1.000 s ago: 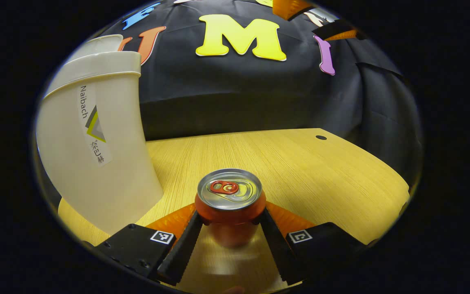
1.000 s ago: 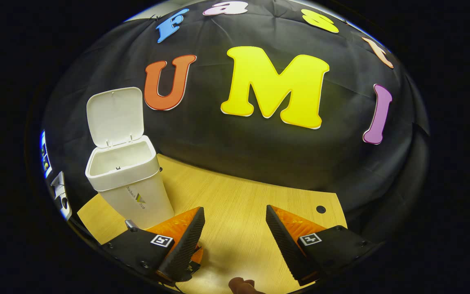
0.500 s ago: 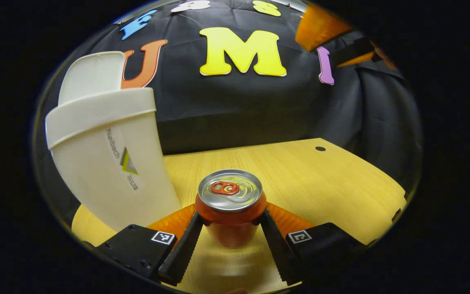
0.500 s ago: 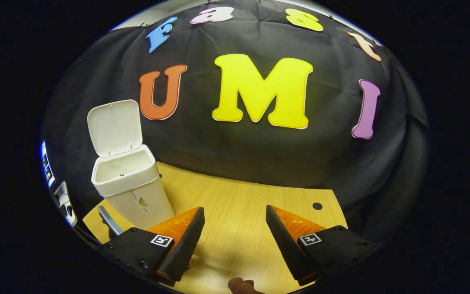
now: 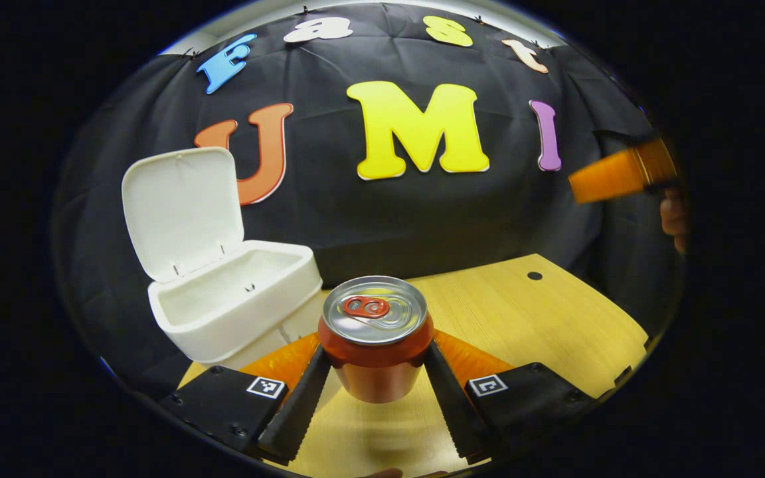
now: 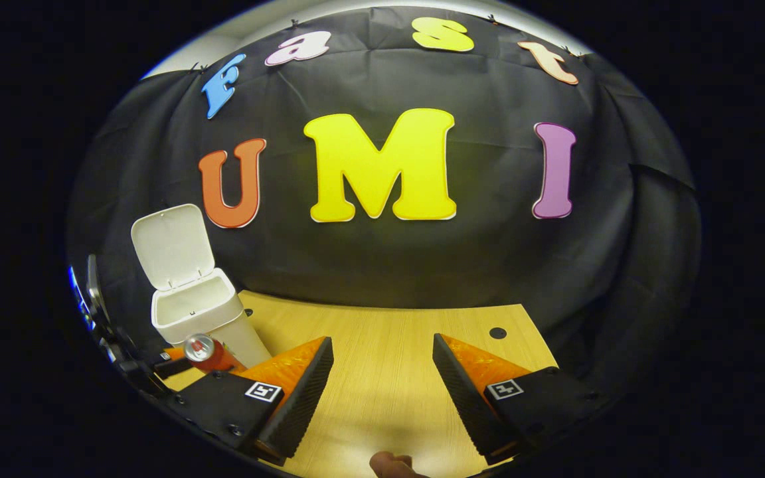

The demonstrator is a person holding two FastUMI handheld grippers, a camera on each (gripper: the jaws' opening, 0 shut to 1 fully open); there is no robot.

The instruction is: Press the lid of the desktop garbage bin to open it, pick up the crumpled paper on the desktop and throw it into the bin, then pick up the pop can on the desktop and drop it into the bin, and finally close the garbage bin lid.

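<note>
Standing at the left of the left gripper view, the garbage bin (image 5: 236,312) had its lid (image 5: 180,206) swung up and back, its mouth wide open and its white interior bare as far as the rim allowed one to see; whether the crumpled paper lay inside could not be told. Just right of the bin and lower in the view, the pop can (image 5: 376,338) sat upright between the fingers of the left gripper (image 5: 374,392), both of which pressed on its orange wall below the shoulder, one on each side. The can hung clear of the wooden desktop (image 5: 542,318), near the bin's front wall but not yet over the opening.

By the look of it the can was thin aluminium: light if empty, smooth and rounded, so likely to slip or tilt under a loose hold and to dent under a hard one. A grip across the middle of the wall, as here, seemed the sound place, with the stiffer top rim above the fingers as a stop.

Farther right, the right gripper (image 6: 382,378) in its own view had its fingers spread apart over the desktop, holding nothing, well apart from the bin.
</note>
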